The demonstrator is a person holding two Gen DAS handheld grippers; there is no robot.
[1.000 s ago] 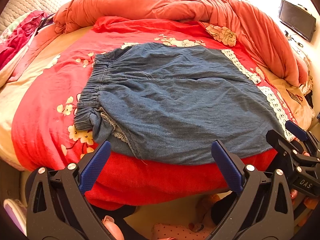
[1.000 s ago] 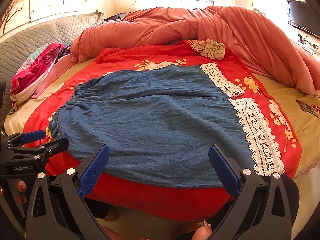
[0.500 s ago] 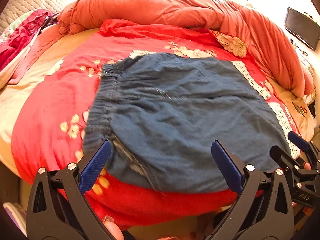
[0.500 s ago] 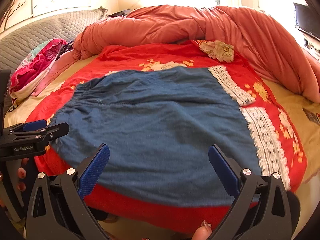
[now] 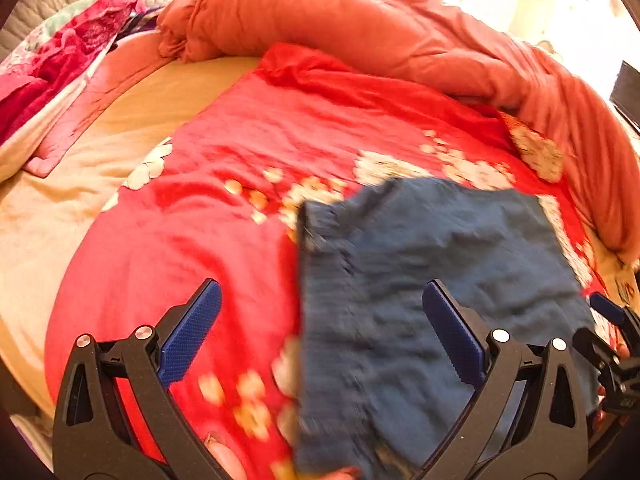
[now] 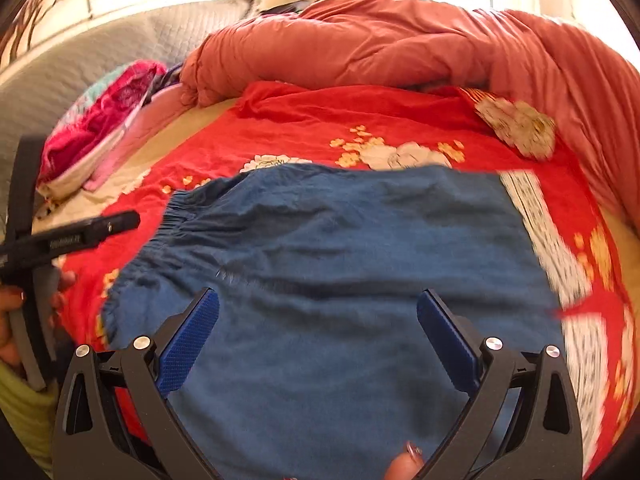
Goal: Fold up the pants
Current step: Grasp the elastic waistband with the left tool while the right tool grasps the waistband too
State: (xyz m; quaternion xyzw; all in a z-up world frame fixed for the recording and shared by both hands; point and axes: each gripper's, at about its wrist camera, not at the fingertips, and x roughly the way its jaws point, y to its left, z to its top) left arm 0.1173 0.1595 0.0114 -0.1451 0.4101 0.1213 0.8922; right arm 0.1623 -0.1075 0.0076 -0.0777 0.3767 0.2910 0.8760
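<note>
Blue denim pants (image 6: 340, 248) with a gathered elastic waistband (image 6: 176, 216) on the left and white lace hems (image 6: 544, 232) on the right lie flat on a red flowered blanket (image 5: 200, 216). They also show in the left wrist view (image 5: 432, 280). My left gripper (image 5: 320, 336) is open and empty, low over the waistband end, and shows at the left edge of the right wrist view (image 6: 80, 232). My right gripper (image 6: 320, 336) is open and empty, low over the middle of the pants; its tip shows in the left wrist view (image 5: 608, 320).
A bunched orange duvet (image 6: 400, 44) lies along the back and right of the bed. Pink and red bedding (image 6: 100, 128) is piled at the far left by a grey quilted headboard (image 6: 80, 60). A beige sheet (image 5: 60, 200) shows left of the blanket.
Both grippers have moved forward and down over the bed, closer to the pants. The left one has swung left toward the waistband. Both stay open.
</note>
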